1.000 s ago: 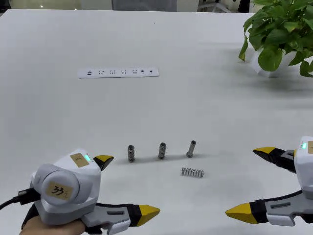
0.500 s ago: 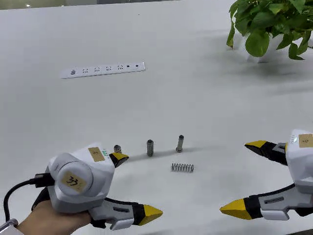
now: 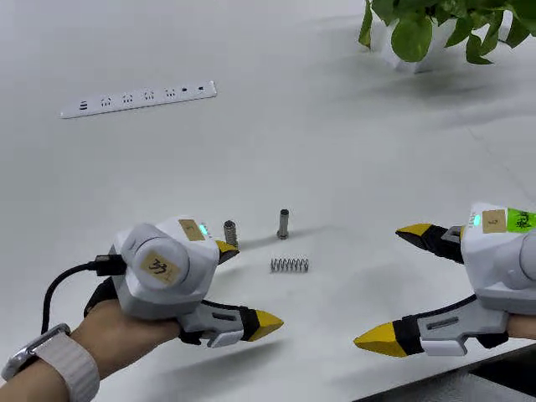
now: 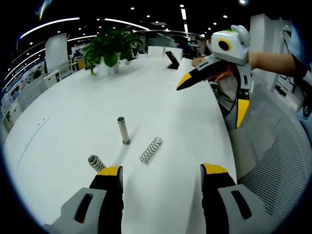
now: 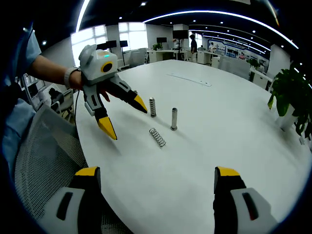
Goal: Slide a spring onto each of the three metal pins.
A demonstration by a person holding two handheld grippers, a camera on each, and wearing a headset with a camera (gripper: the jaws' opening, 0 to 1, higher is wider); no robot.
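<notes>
Left tongs (image 3: 249,285) lower left and right tongs (image 3: 385,286) lower right, both gaping empty, flank the loose spring (image 3: 289,265) lying mid-frame below the bare pin (image 3: 283,224), likely staging a pick.

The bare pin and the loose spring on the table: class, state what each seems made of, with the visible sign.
The bare pin looks like metal: smooth grey, dull sheen. The loose spring looks like metal wire: thin grey open coils.
</notes>
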